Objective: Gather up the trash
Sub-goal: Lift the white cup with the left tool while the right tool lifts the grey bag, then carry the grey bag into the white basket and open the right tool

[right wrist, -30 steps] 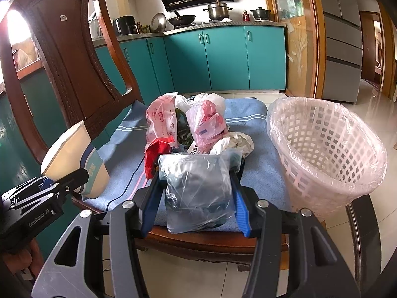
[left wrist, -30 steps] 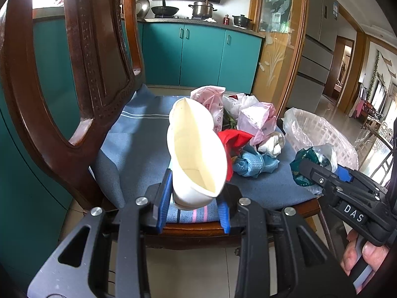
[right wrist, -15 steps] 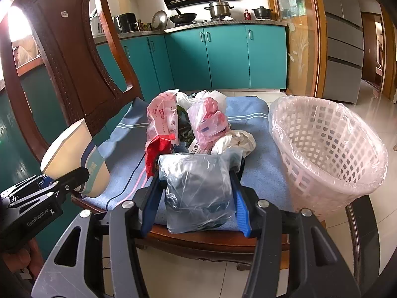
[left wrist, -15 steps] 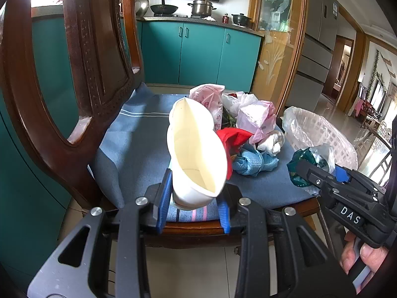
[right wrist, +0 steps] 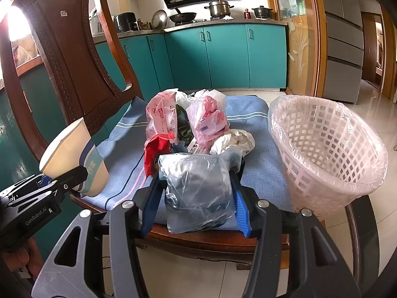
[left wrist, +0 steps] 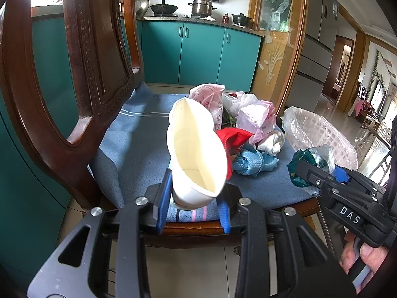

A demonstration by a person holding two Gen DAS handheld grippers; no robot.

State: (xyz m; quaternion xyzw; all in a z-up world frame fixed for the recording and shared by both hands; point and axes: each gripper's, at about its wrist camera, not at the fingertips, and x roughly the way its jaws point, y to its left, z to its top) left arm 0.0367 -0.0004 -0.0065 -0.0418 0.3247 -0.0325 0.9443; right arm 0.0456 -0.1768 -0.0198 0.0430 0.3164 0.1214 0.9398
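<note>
A: How many pieces of trash can you count?

B: On the chair cushion [right wrist: 250, 114] I make out 2 pink printed bags [right wrist: 161, 114], 1 red wrapper [right wrist: 158, 149], 1 crumpled white paper wad [right wrist: 235, 142] and 1 blue crumpled cloth [left wrist: 250, 161]. They lie bunched together near the middle of the seat. Some green leafy scrap sits between the 2 pink bags, too hidden to count.

A: And what is already picked up?

B: 2 items. The left tongs [left wrist: 193, 204] are closed narrow around the base of 1 squashed white paper cup [left wrist: 196, 154], its open mouth tilted toward the camera, held above the front edge of the cushion. The right tongs [right wrist: 196, 208] are clamped on 1 clear plastic bag [right wrist: 198, 188] with dark contents, its sides pressed in by the blue pads [right wrist: 242, 213]. It hangs over the front of the seat.

A: Where is the bin?

B: 1 white lattice basket [right wrist: 330, 154] lined with a thin plastic bag stands just beside the chair, at the right side of the cushion, tilted a little. From the left view the bagged trash in the right tongs sits just in front of its rim.

A: Any furniture besides that?

B: 1 dark wooden chair [right wrist: 67, 57] with a carved back, and teal cabinets [right wrist: 223, 57] behind.
</note>
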